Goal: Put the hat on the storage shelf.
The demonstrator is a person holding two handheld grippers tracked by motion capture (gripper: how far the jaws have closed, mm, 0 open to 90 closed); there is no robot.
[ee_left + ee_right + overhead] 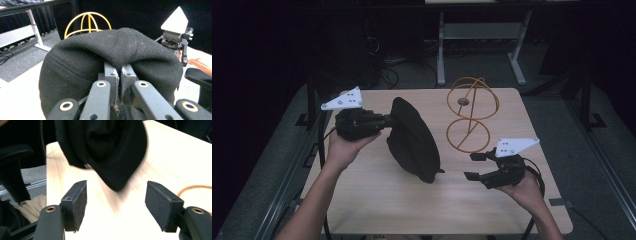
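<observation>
Black cap pinched in left tongs; right tongs view shows them spread.

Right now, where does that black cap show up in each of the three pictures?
High view: black cap at table centre, pinched by the left gripper.
Left gripper view: centre, bulging over the shut jaws.
Right gripper view: top centre, brim pointing down.
Shared landmark: yellow wire stand.

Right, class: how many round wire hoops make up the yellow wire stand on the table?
3: a flat base ring lying on the pale wooden table, and two crossed hoops forming a globe above it. More may be hidden.
</observation>
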